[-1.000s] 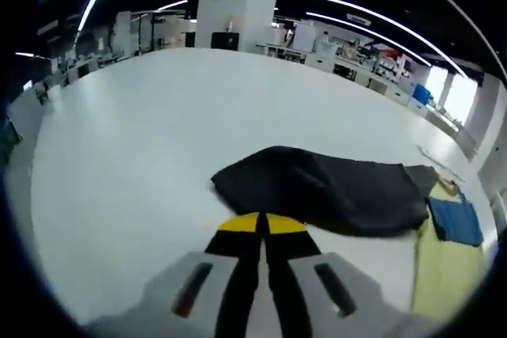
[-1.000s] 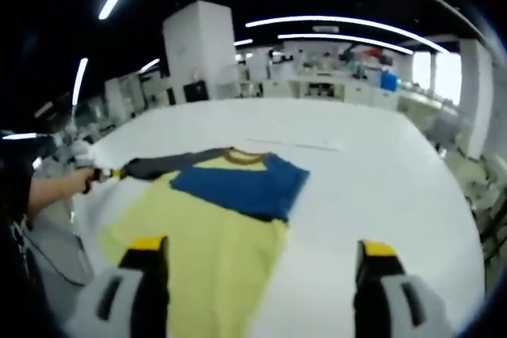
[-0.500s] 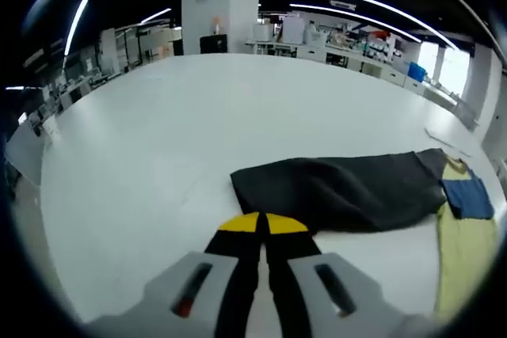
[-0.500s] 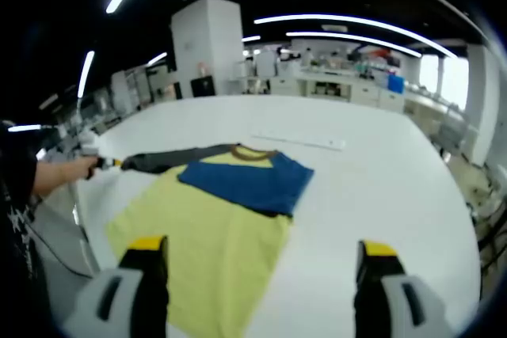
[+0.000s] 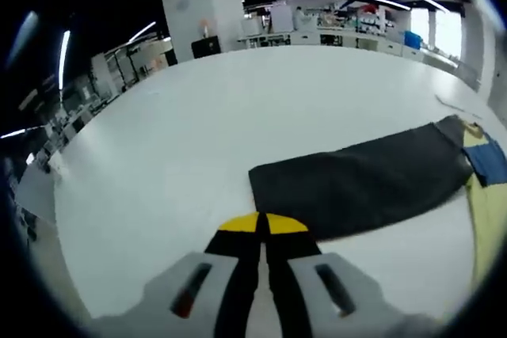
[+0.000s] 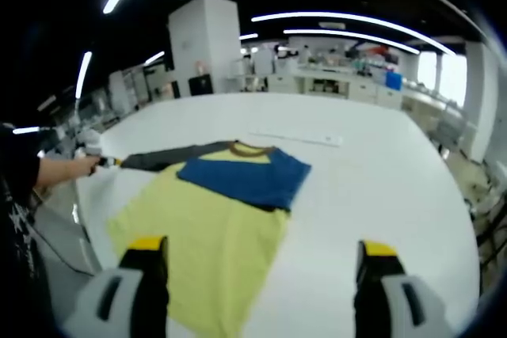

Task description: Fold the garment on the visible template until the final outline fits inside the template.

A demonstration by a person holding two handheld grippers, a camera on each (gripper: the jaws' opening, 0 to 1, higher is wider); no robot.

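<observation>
Left hand-held gripper [image 5: 262,227] pinched on dark sleeve [image 5: 356,184]; right hand-held gripper [image 6: 261,263] wide open, empty. Keep sleeve taut, fold over yellow shirt [image 6: 210,235] toward desk [image 6: 380,187] middle.

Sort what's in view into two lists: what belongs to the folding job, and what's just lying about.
Belongs to the job:
- garment, yellow body
- its blue sleeve, folded across the chest
- its dark sleeve, stretched out flat
- left tongs, shut at the dark sleeve's end
- right tongs, open above the hem
- white table

Just lying about:
- thin white strip beyond the collar
- background benches and pillar
</observation>
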